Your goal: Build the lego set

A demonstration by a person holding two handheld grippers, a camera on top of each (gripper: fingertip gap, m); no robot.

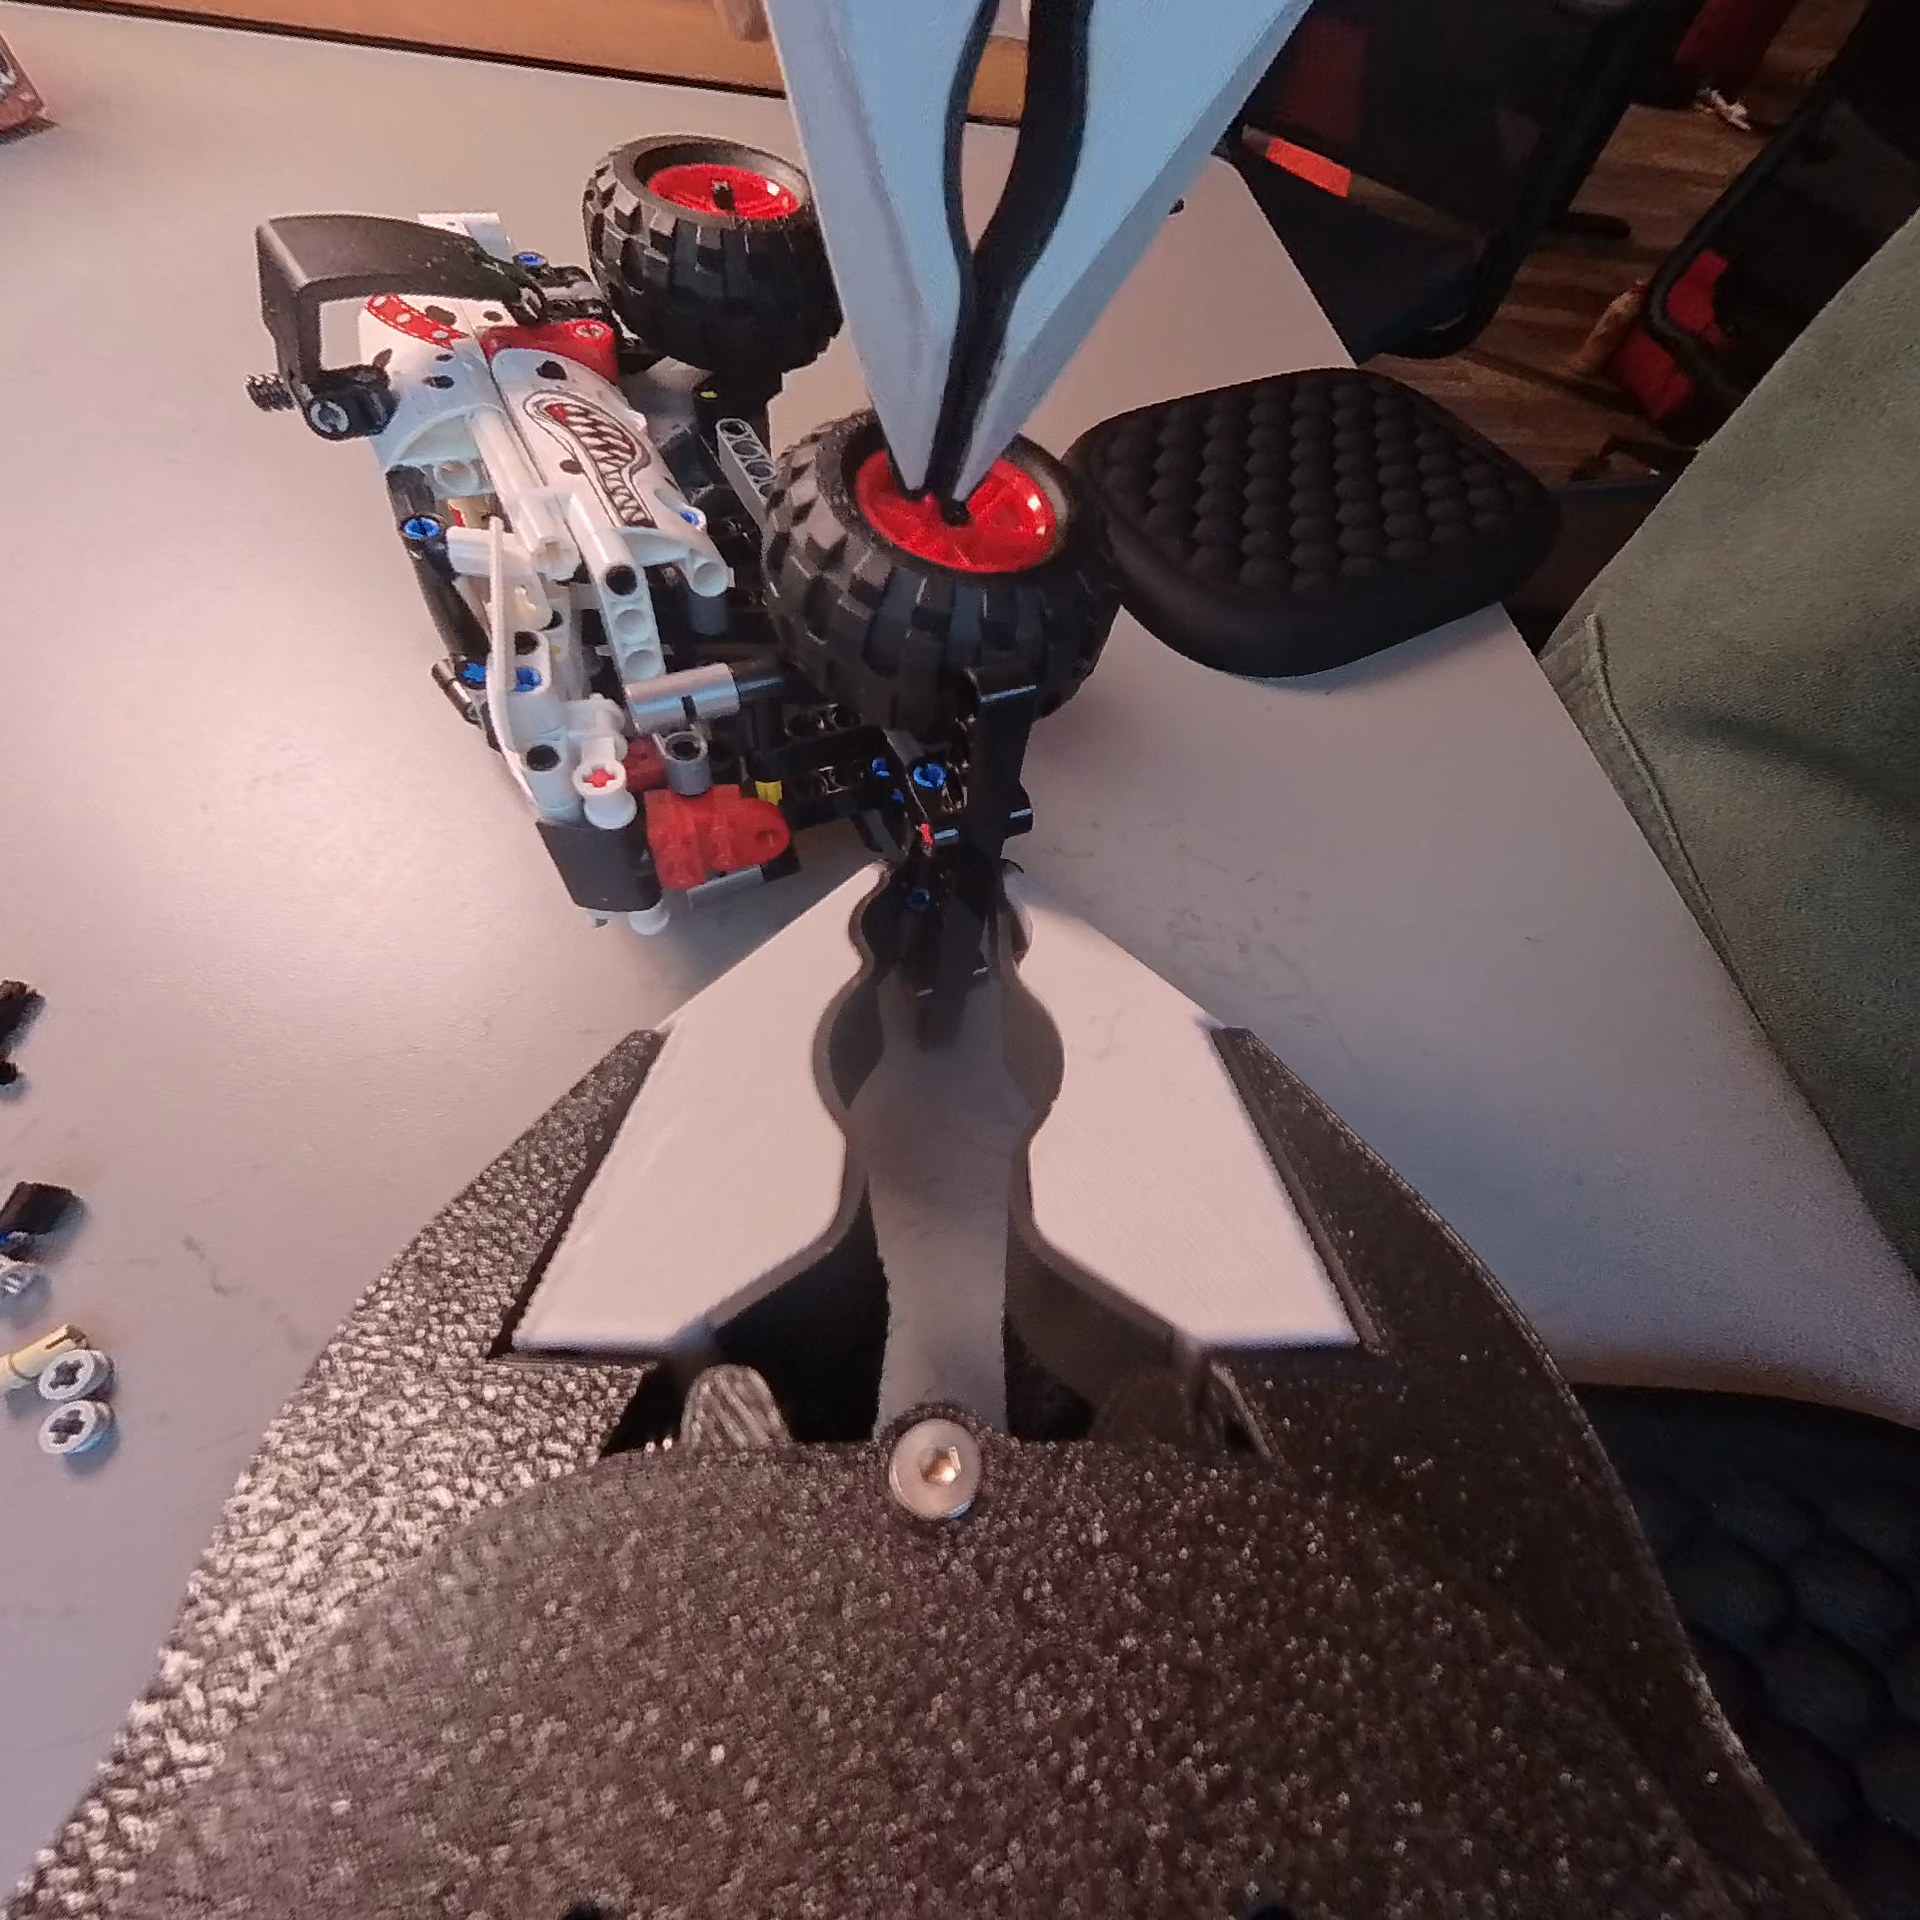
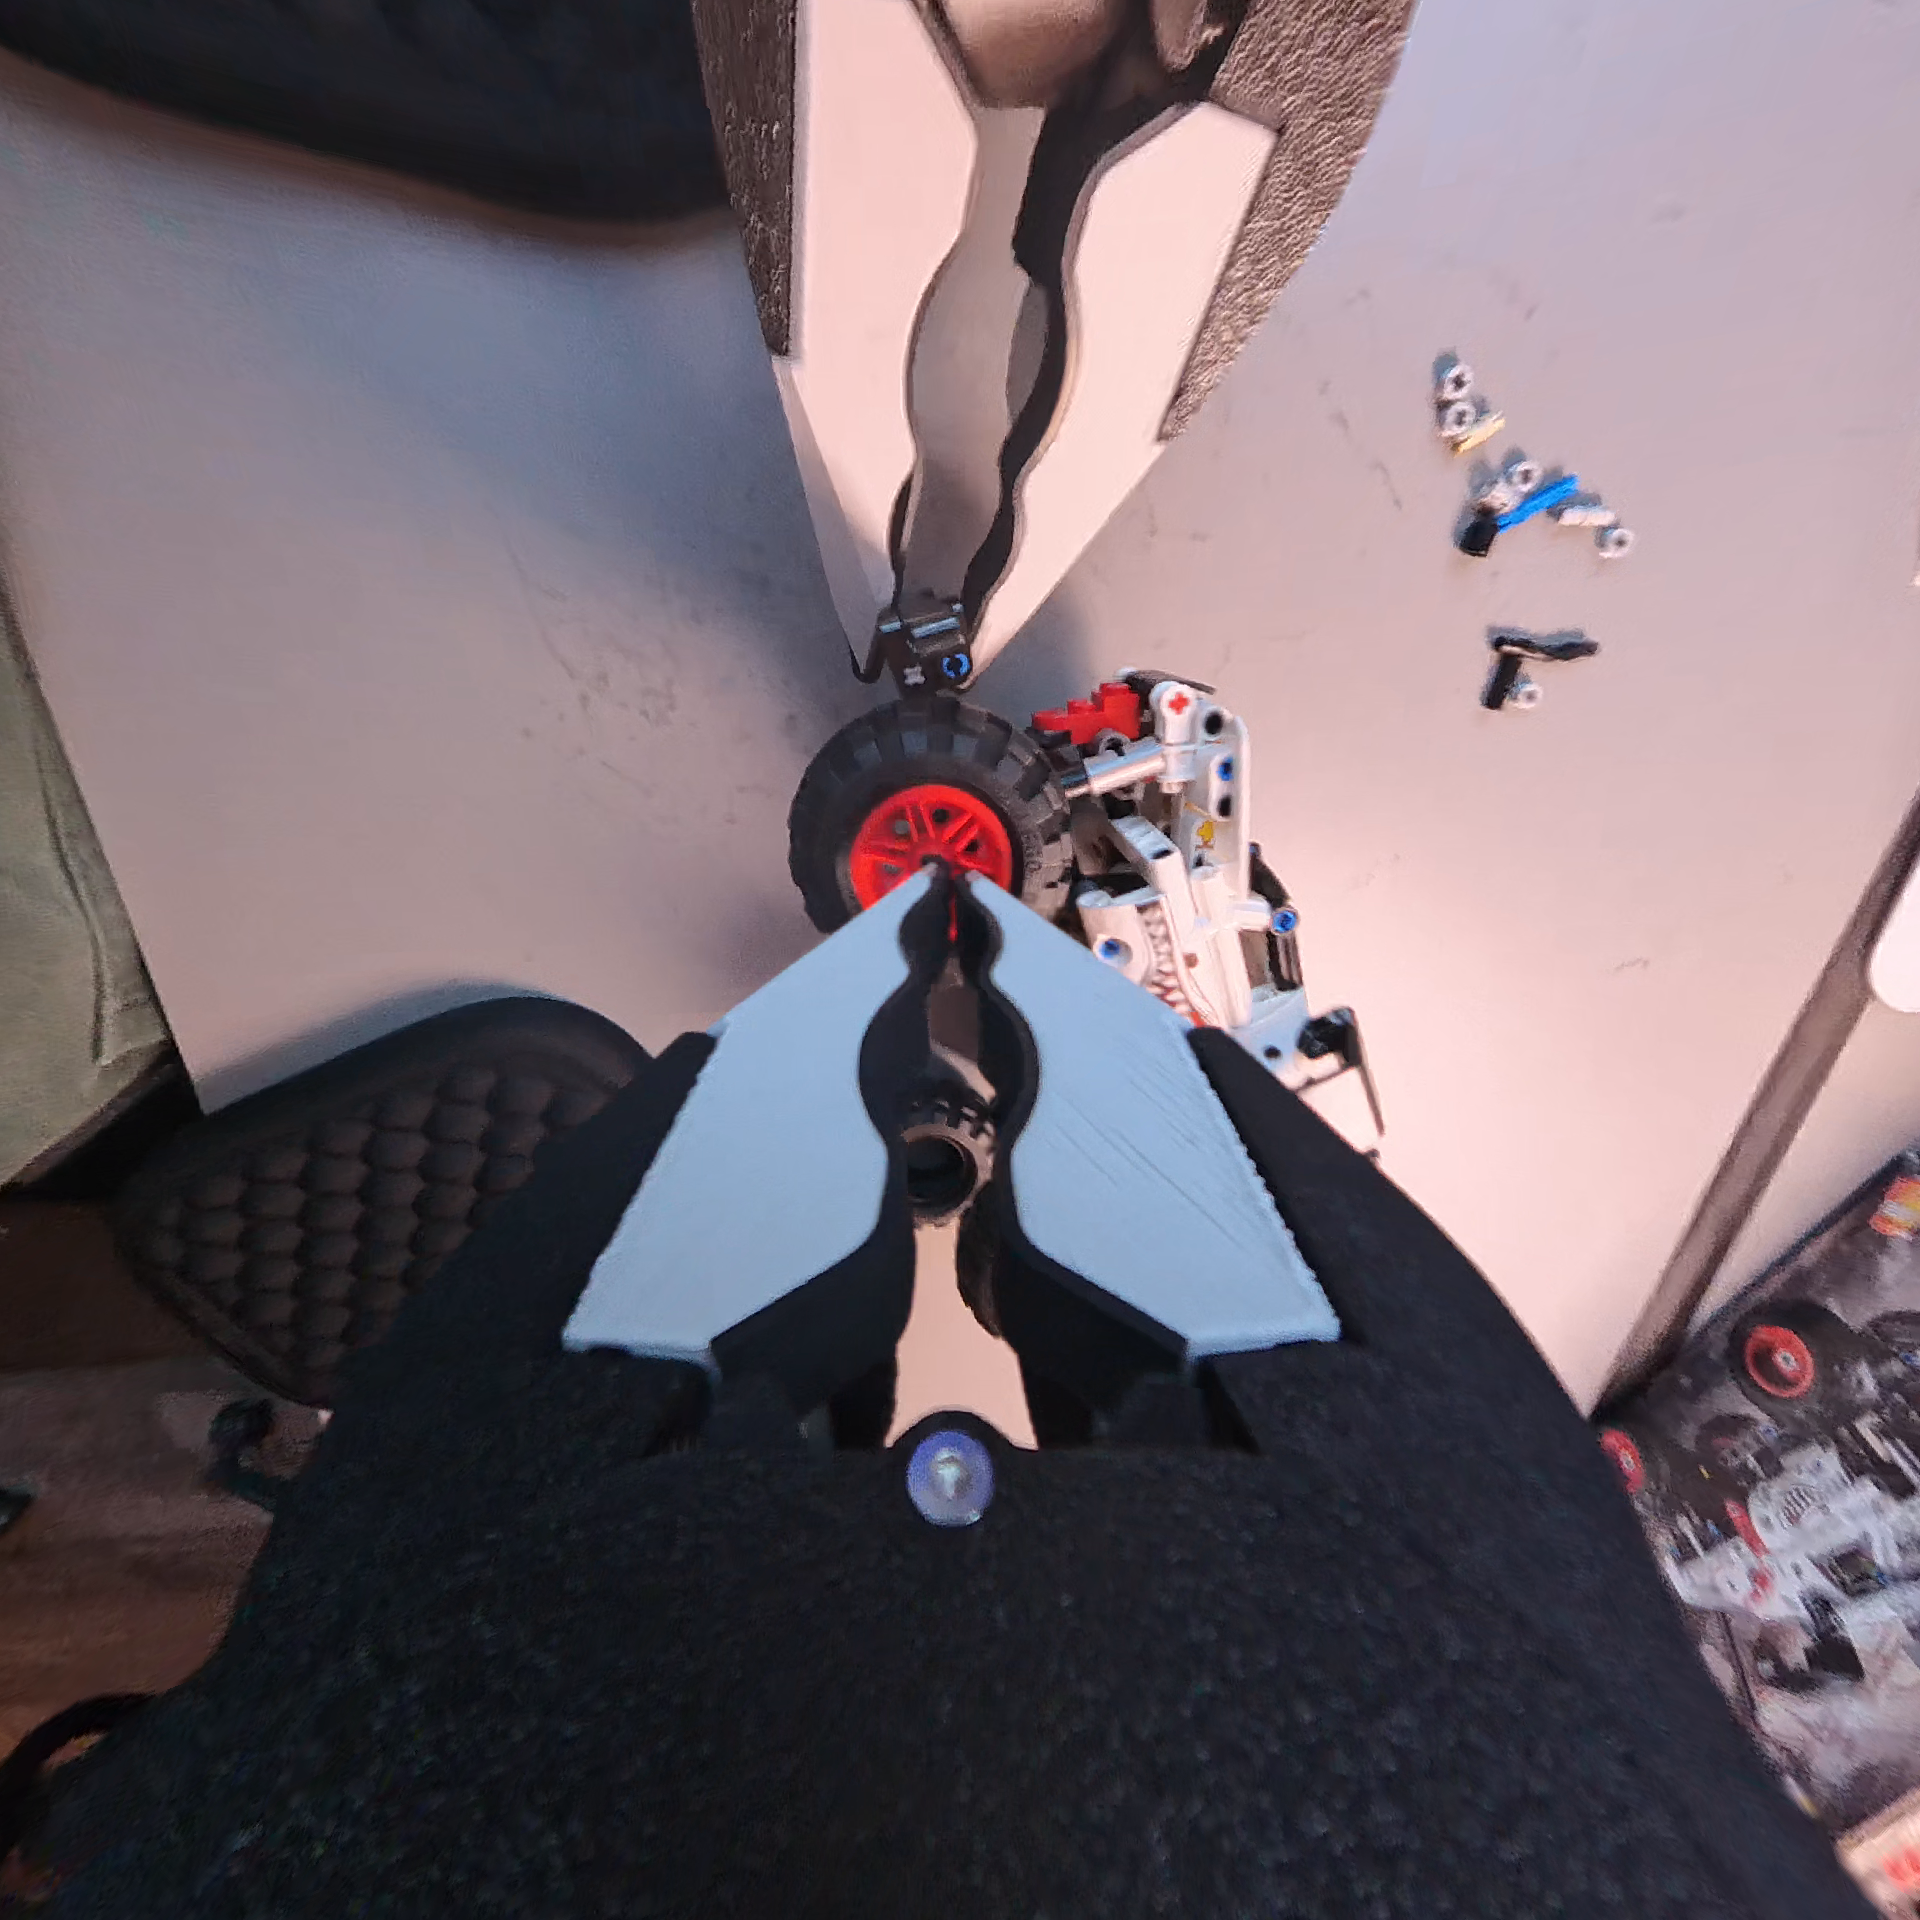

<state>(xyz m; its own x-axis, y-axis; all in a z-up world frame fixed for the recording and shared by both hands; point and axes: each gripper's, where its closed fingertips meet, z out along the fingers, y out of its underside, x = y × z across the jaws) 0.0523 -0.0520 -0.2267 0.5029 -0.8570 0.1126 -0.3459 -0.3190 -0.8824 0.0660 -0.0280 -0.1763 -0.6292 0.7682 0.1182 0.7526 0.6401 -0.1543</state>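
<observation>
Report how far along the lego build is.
Done: truck body assembled, far wheel on. In hand: left gripper clamps the black frame; right gripper pinches at the near wheel's red hub. Left: loose parts on the table.

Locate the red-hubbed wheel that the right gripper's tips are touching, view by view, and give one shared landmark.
Left wrist view: red-hubbed wheel right of centre, right gripper descending onto its hub.
Right wrist view: the wheel at centre, just beyond the fingers.
Shared landmark: black textured pad at the table edge.
</observation>
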